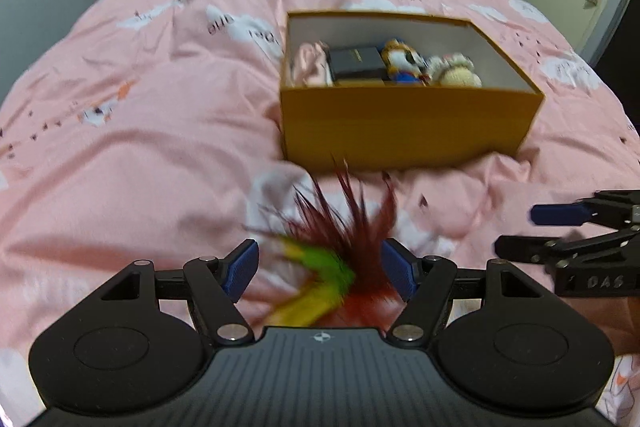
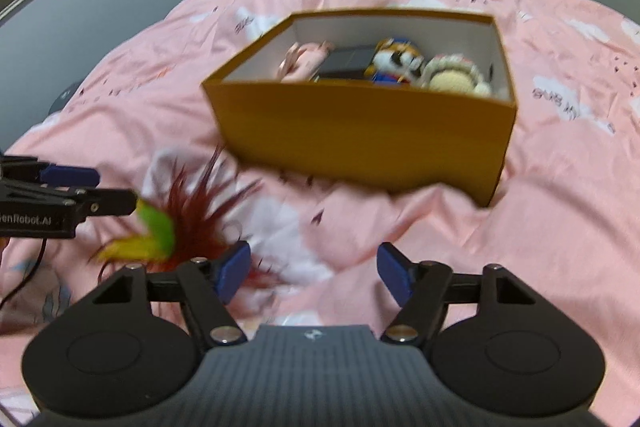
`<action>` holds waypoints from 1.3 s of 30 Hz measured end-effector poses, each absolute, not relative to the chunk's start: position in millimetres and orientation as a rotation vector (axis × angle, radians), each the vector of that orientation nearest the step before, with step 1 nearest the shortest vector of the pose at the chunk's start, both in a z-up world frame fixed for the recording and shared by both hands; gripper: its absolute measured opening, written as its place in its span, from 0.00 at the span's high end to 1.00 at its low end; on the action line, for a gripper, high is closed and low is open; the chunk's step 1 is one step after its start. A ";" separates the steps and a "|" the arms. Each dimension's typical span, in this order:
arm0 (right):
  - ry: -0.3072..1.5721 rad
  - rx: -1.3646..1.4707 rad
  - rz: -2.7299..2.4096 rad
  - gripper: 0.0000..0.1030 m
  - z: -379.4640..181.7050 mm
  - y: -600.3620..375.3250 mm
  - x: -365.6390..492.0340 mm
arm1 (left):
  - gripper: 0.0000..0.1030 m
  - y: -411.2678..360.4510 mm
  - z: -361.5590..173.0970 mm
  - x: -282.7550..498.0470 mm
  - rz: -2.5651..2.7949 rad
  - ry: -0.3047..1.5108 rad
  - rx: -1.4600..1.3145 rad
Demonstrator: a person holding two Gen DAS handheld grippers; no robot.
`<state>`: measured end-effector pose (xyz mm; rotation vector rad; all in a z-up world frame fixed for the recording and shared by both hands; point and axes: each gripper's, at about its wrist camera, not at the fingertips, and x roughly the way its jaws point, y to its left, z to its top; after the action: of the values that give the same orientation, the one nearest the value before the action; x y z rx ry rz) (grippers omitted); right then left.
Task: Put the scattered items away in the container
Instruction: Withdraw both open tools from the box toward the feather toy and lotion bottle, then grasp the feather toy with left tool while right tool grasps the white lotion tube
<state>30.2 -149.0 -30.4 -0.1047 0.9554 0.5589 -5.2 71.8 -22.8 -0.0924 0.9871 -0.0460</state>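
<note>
A feather toy point(image 1: 332, 267), a blurred tuft of dark red plumes with green and yellow ones at its base, lies on the pink cloud-print duvet point(image 1: 140, 131) at lower centre of the left wrist view, between the spread blue pads of the left gripper point(image 1: 320, 273). The pads stand on either side of the plumes; motion blur hides whether the right-hand pad brushes them, and nothing shows a firm pinch. In the right wrist view the same toy sits at lower left, just outside the left-hand pad of the right gripper point(image 2: 314, 273), whose jaws stand apart with only bedding between them.

The open mustard-yellow cardboard box point(image 1: 400, 123) rests on the bed in the upper middle of both views, close beyond the feathers. Inside it already lie a pale pink soft item point(image 1: 310, 65), a flat black case point(image 1: 356, 63), an orange-and-white plush figure point(image 1: 402, 63) and a cream crocheted doll point(image 1: 456, 73).

By the look of it, the step in hand is picking up the feather toy, apparently the last loose item within view. The next move calls for closing the left jaws low on the toy's firmer base rather than the wispy tips, then lifting it over the box's near wall and letting go inside.
</note>
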 end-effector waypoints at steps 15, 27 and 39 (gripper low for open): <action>1.164 -0.236 0.815 0.53 -71.4 -107.8 -17.9 | 0.29 37.4 -65.7 -24.0 -0.120 1.230 0.055; 1.418 0.045 0.727 0.35 -112.2 -129.1 17.4 | 0.29 40.6 -62.6 -22.2 -0.096 1.223 0.050; 1.337 0.183 0.647 0.86 -109.7 -141.6 38.4 | 0.29 50.9 -67.9 -14.9 -0.080 1.231 -0.017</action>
<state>38.4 -141.6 -109.7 0.1833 1.3366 0.6470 -14.9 50.9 -67.9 -0.0174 1.2314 -0.0803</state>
